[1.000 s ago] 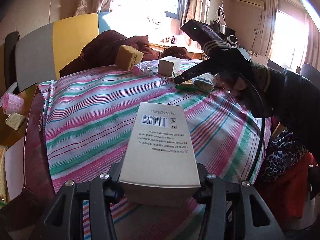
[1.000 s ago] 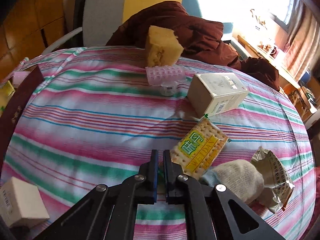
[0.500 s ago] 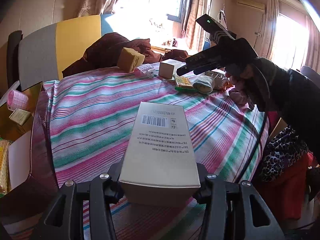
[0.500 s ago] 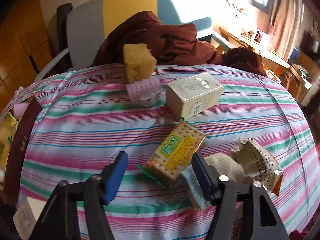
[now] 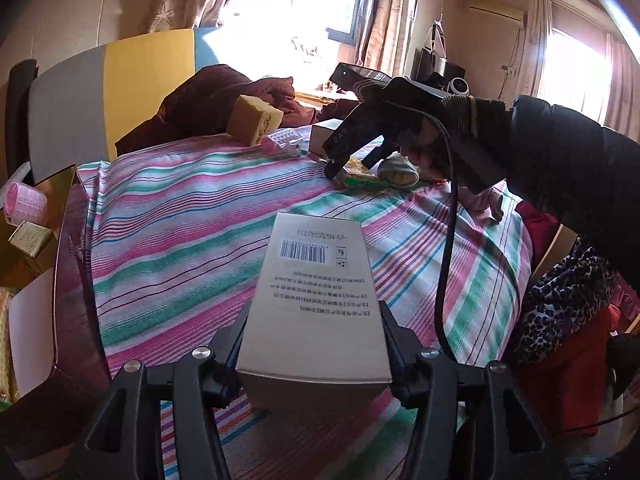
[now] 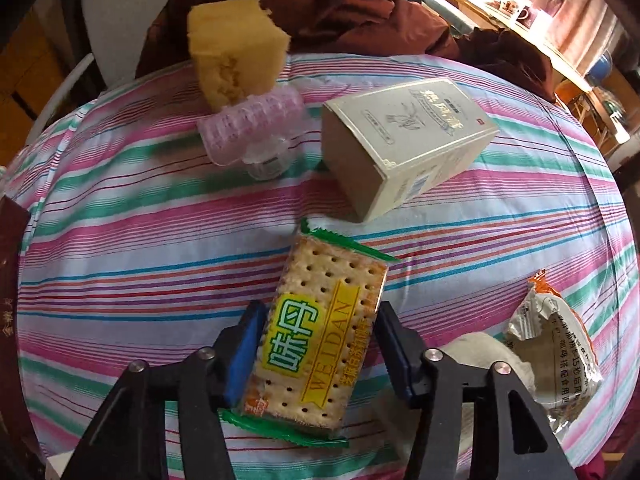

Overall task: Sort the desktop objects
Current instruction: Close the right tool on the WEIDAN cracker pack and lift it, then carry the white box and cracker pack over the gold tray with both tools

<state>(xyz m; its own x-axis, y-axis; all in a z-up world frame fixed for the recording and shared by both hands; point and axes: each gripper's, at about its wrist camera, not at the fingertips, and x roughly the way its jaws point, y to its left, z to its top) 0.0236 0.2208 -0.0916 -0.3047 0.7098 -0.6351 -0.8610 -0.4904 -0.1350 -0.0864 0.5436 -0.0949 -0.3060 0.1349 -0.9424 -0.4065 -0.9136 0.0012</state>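
Box (image 5: 316, 300) pinched in left gripper (image 5: 314, 356) above striped cloth (image 5: 180, 224). Cracker packet (image 6: 320, 332) lies on cloth between spread right gripper (image 6: 318, 352) fingers; contact unclear. Open carton (image 5: 60, 216) at left holds pink roller (image 5: 24, 202), small gold box (image 5: 30, 238).

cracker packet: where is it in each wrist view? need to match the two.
Left wrist: cracker packet sits far, centre-right, mostly hidden under the right claw.
Right wrist: same packet lies bottom centre, between the open claw's fingers.
Shared landmark: yellow sponge at the table's far edge.
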